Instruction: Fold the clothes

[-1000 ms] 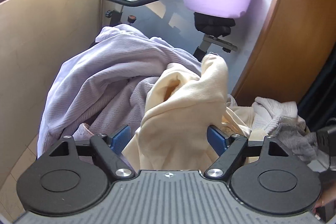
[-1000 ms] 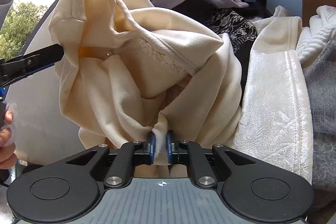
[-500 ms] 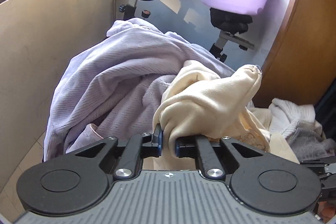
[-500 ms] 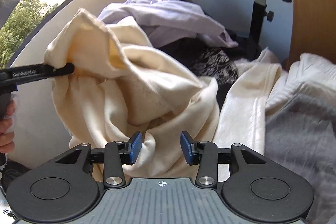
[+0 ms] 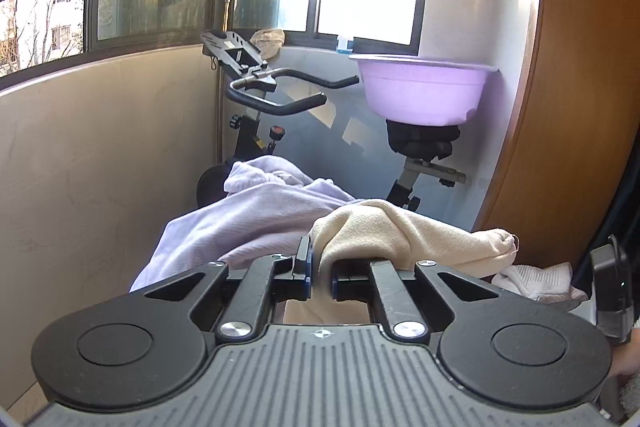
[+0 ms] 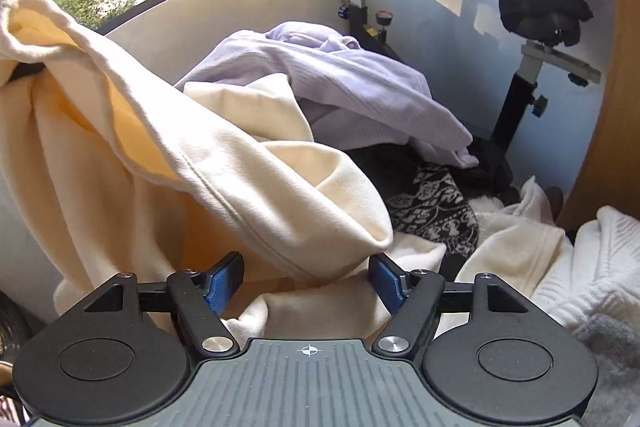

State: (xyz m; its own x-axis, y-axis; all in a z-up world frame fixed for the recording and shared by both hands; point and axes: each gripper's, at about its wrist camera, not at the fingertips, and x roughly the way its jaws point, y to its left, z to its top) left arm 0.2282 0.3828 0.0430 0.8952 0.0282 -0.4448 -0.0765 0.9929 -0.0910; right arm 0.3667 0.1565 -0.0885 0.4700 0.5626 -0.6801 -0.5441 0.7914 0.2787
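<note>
Cream garment [image 6: 224, 163] is lifted off the laundry pile, hanging from the left tool [image 5: 320, 269], which is clamped on a bunched fold of it. Right tool [image 6: 306, 277] has its jaws spread wide, cloth draped between them but not pinched. Lilac garment [image 6: 344, 75] lies on the pile behind. Step looks like picking up and spreading out before folding; next, right tool needs an edge or corner to grip, then pull apart to flatten
</note>
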